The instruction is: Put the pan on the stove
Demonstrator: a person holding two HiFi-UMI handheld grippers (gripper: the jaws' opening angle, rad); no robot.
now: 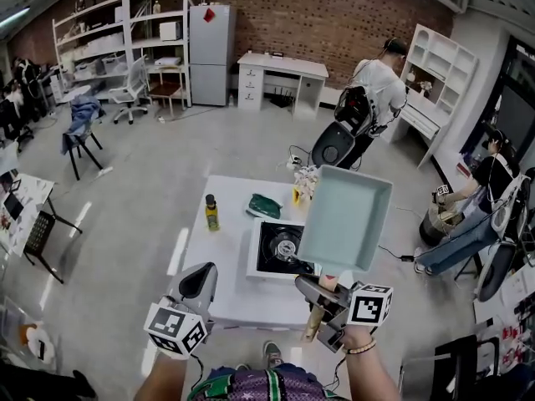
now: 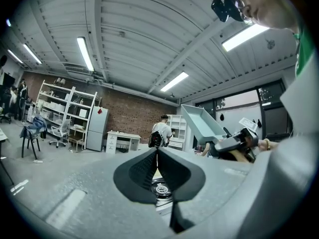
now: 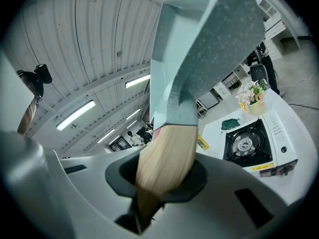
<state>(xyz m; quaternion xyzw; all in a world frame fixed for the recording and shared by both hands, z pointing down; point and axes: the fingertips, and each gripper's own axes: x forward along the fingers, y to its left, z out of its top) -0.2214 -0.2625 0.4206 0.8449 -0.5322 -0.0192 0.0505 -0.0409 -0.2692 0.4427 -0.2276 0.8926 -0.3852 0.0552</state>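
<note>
Pan (image 1: 345,217), just one, one stove (image 1: 267,256), one bottle (image 1: 212,213)

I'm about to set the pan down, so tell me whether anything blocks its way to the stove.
Nothing visible does. The right gripper holds the pan up near the stove, whose burner is bare; bottle and cloth lie beside it.

Bright even light from ceiling strip lamps (image 2: 84,54); soft shadows; fisheye bending, dark corners in gripper views.
</note>
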